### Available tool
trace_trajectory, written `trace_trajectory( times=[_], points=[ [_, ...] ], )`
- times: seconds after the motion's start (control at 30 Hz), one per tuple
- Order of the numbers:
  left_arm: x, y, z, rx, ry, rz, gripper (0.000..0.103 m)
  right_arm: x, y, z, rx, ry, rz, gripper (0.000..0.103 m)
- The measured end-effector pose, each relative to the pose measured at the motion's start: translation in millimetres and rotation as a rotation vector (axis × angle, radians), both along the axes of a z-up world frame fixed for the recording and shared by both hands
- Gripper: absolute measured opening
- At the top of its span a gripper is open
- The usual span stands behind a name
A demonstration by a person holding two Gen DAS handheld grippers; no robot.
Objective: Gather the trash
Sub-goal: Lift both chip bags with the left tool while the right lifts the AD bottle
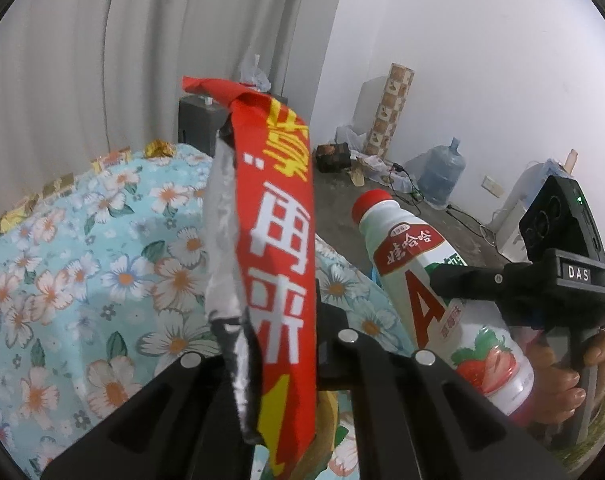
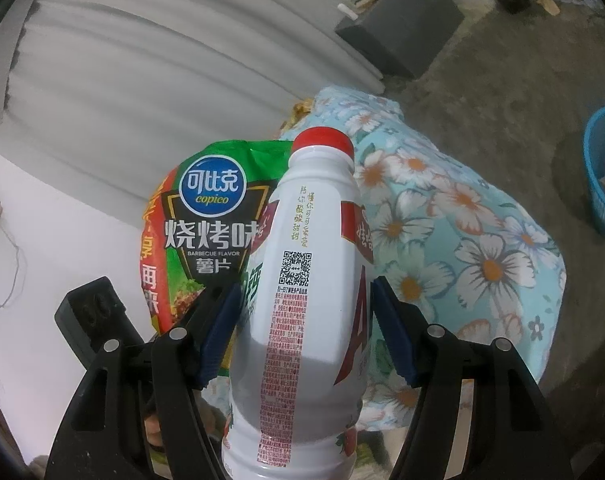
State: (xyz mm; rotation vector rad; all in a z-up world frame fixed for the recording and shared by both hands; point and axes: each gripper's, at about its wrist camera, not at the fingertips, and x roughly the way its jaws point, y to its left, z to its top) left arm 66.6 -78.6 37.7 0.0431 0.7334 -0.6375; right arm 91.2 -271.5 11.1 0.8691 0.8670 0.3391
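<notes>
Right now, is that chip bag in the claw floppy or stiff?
Probably floppy and light: the chip bag looks flattened and creased in the left claw, its top corner folded over. Its shiny foil inside may be slippery, so it might slide out.

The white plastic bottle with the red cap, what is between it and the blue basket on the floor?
In the right wrist view, the flowered blue cloth and bare grey floor lie between the white bottle and the blue basket.
</notes>
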Motion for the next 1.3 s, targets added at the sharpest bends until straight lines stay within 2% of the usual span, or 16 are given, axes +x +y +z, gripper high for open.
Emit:
trace_trajectory(
  times=[0.43,0.87,1.3],
  points=[
    [-20,7,21,0.017,-0.090,0.023,0.001,-9,9,18,-0.016,-0.043,0.018,0.063],
    [-30,8,30,0.036,-0.145,0.038,0.001,-12,11,23,-0.023,-0.064,0.028,0.063],
    [-18,7,27,0.000,-0.147,-0.033,0.001,-16,4,18,-0.013,-0.042,-0.020,0.063]
  ],
)
